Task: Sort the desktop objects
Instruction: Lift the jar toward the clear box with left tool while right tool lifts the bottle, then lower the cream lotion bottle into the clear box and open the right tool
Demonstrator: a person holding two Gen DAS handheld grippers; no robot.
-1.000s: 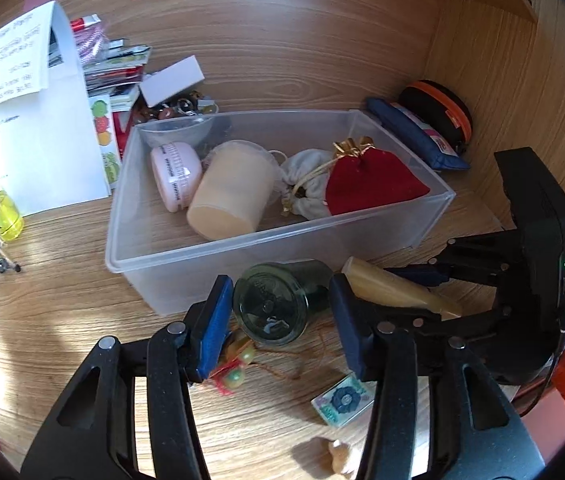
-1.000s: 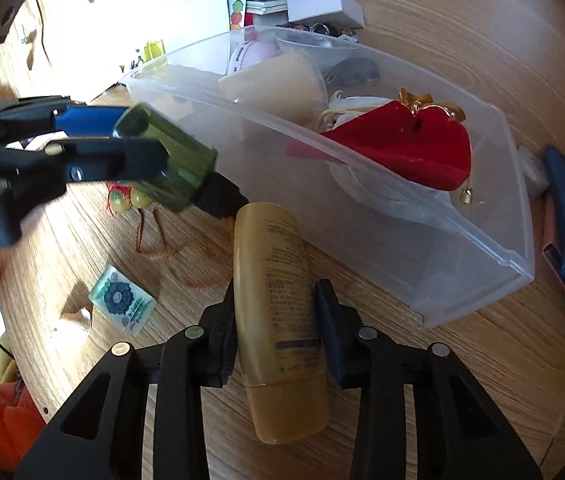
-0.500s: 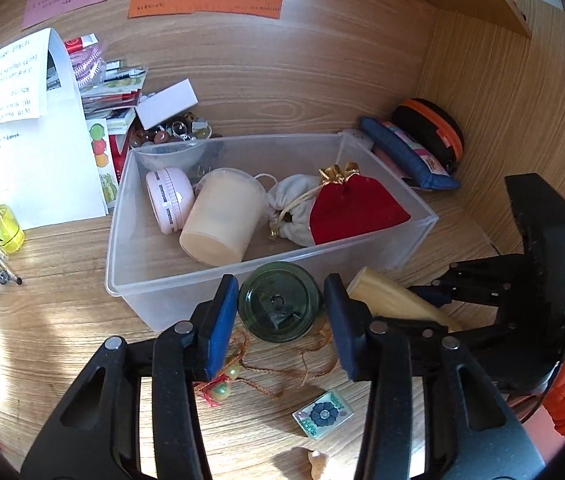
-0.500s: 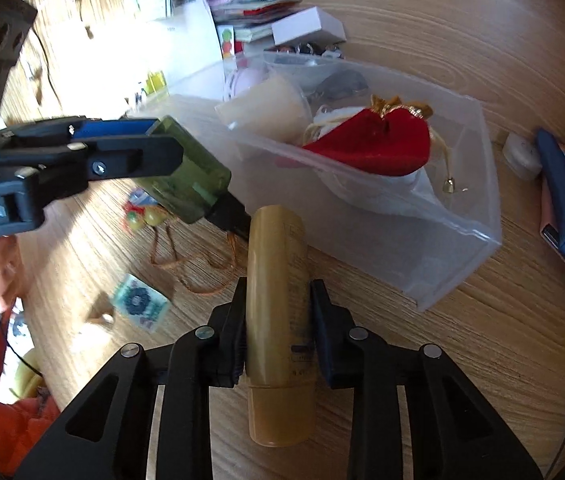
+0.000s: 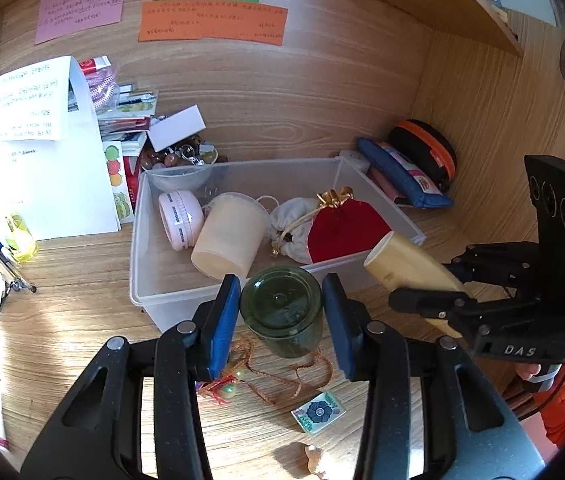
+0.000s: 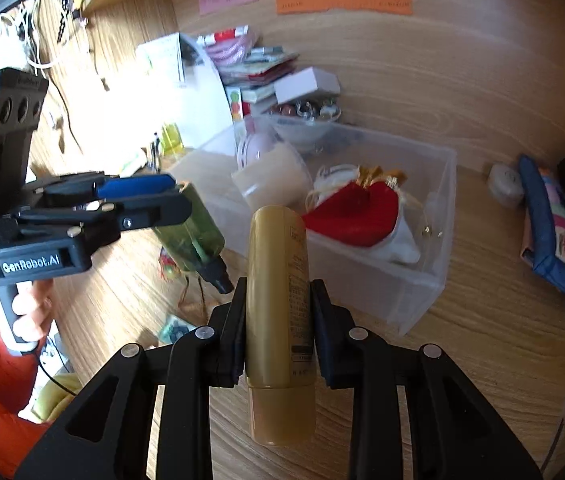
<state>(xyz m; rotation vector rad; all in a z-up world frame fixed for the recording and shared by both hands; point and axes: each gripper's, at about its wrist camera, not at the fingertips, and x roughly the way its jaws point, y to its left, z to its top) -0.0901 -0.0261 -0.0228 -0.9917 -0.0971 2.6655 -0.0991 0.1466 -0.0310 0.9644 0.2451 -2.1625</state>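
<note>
I have one item in each hand and both are clear of the wooden worktop point(image 5: 82, 320), near the front wall of the clear plastic storage bin point(image 5: 142, 248). My left hand-held gripper point(image 5: 282, 312) is clamped on a dark green translucent bottle point(image 5: 282, 308), its blue pads against the sides. My right hand-held gripper point(image 6: 278, 320) is squeezed on a tan plastic tube point(image 6: 278, 280), held lengthwise between the jaws.

Already in the bin: a pink round tin point(image 5: 180, 218), a cream plastic cup point(image 5: 228, 236) on its side, a white cloth pouch point(image 5: 292, 220) and a red velvet drawstring bag point(image 5: 346, 228).

I judge the sort well begun but unfinished. Both held items are not yet in the bin, and a beaded cord charm point(image 5: 266, 376), a small patterned tile point(image 5: 318, 412) and a tan scrap point(image 5: 314, 460) lie on the worktop in front of it.
</note>
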